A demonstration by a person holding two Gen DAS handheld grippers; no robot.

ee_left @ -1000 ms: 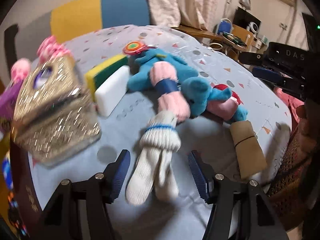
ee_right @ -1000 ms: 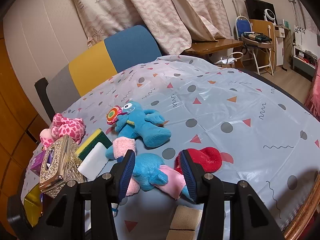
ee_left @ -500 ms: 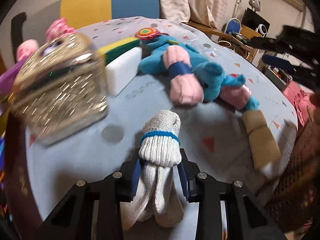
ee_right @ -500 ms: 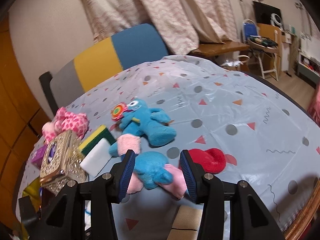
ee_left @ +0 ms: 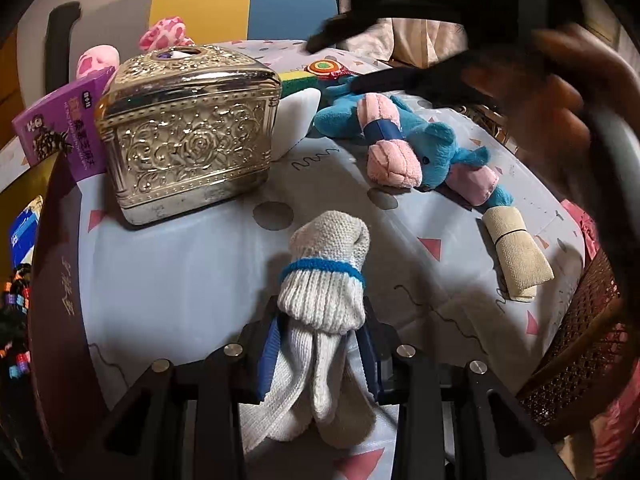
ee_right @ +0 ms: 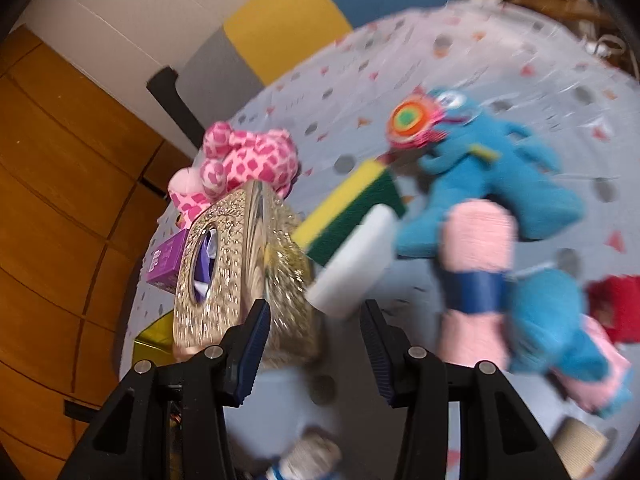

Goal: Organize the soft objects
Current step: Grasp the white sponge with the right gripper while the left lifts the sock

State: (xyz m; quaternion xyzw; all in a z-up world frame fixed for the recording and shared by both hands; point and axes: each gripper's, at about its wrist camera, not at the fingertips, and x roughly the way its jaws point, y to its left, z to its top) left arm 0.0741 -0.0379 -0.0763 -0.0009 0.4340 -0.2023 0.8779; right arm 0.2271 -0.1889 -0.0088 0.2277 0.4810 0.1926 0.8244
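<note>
Figure. Sorting of soft objects on a round table with patterned cloth (ee_left: pixel 168 272), early stage.

Left wrist view, left to right. At 10 o'clock stands a gold embossed box (ee_left: pixel 188 136), with a purple carton (ee_left: pixel 60 128) and a pink spotted plush (ee_left: pixel 162 34) behind it. At 6 o'clock the left gripper (ee_left: pixel 320 354) has its blue pads pressed against both sides of a rolled white sock bundle with a blue band (ee_left: pixel 326 280); the bundle is gripped near its cuff and appears to rest on the cloth. At 1 o'clock lie a blue plush with pink limbs (ee_left: pixel 420 148) and, behind it, a second blue plush (ee_left: pixel 340 96). At 3 o'clock lies a rolled beige cloth (ee_left: pixel 516 252), apart from the toys. A blurred hand (ee_left: pixel 560 80) with the other tool crosses the upper right.

Right wrist view. The right gripper (ee_right: pixel 316 348) stands partly open and holds nothing; between its fingers show the box and a white sponge (ee_right: pixel 352 260), with a yellow-green sponge (ee_right: pixel 352 204) beside it. A red item (ee_right: pixel 616 304) lies at 3 o'clock.

Progress, as judged: one item is grasped; no destination container is identifiable, and all other soft items appear unsorted.
</note>
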